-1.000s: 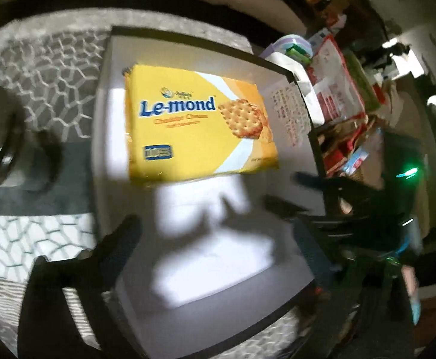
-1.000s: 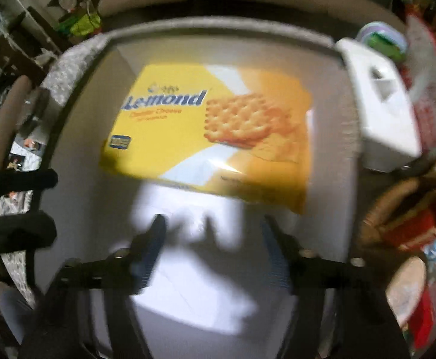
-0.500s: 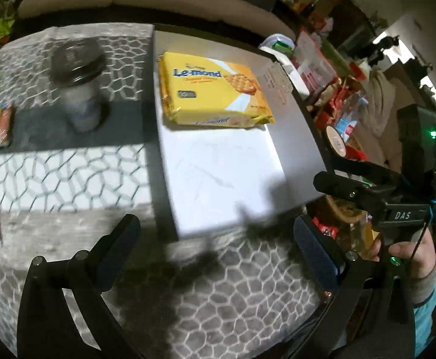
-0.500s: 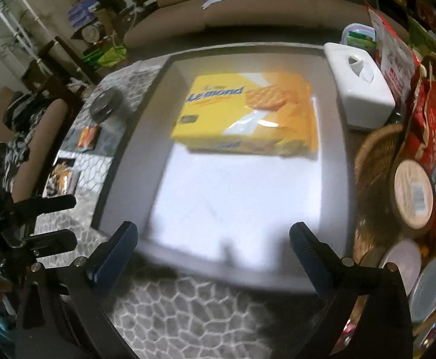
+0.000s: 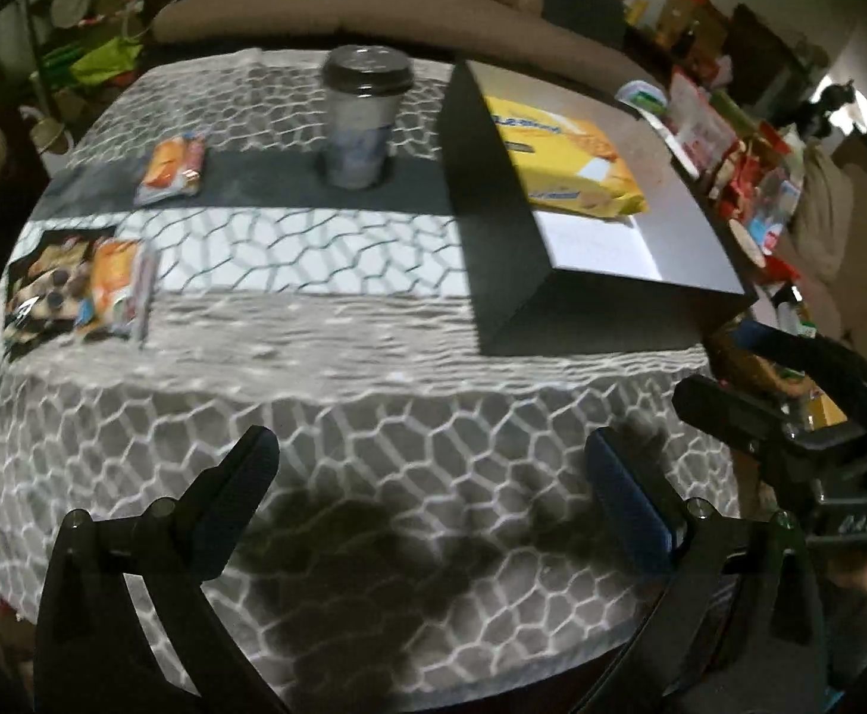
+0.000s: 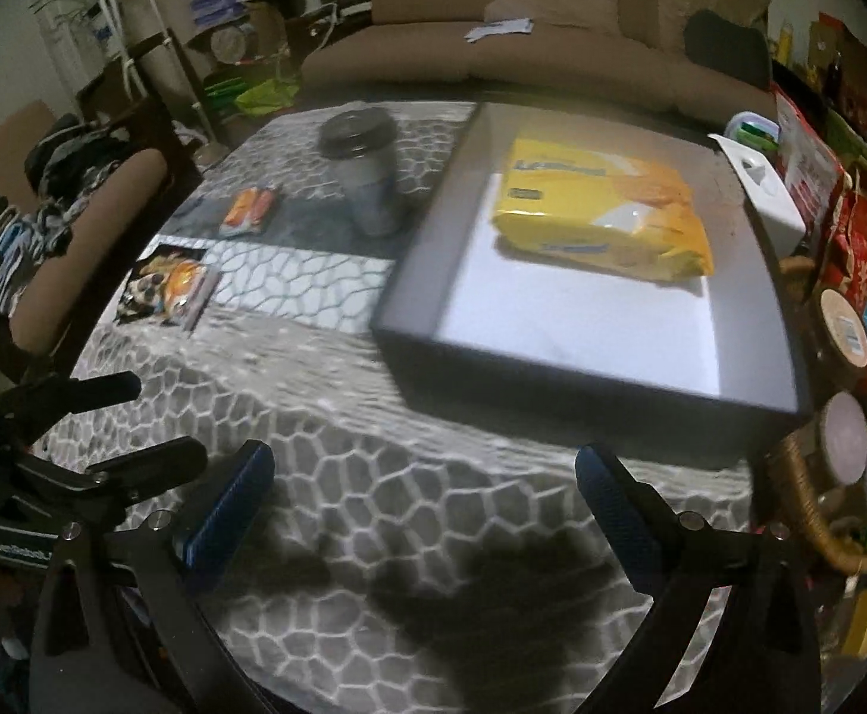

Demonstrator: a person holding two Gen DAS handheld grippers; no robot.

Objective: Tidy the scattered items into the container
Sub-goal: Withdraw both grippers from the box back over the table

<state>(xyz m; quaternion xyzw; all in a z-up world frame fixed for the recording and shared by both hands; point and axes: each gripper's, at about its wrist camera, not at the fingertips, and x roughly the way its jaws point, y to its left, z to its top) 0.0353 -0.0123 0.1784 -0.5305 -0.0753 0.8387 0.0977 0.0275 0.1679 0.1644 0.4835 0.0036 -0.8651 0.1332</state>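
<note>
At the table's left edge a dark snack packet lies with an orange packet touching its right side, and farther back a smaller orange packet sits alone on the dark stripe of the honeycomb-patterned tablecloth. Right of it, well apart, stands a lidded cup, upright and just beside the left wall of the dark box — the container, which takes up the right side of the table. Inside it a yellow biscuit pack lies flat toward the far end, leaving the white floor of the near half bare. Between the packets and the box runs a broad stretch of open cloth. The left gripper hangs over the near edge of the table, fingers spread wide and holding nothing; the right gripper hangs beside it, also wide and empty, facing the box's near wall. Past the box's right wall crowd a white tissue holder and a wicker basket.
</note>
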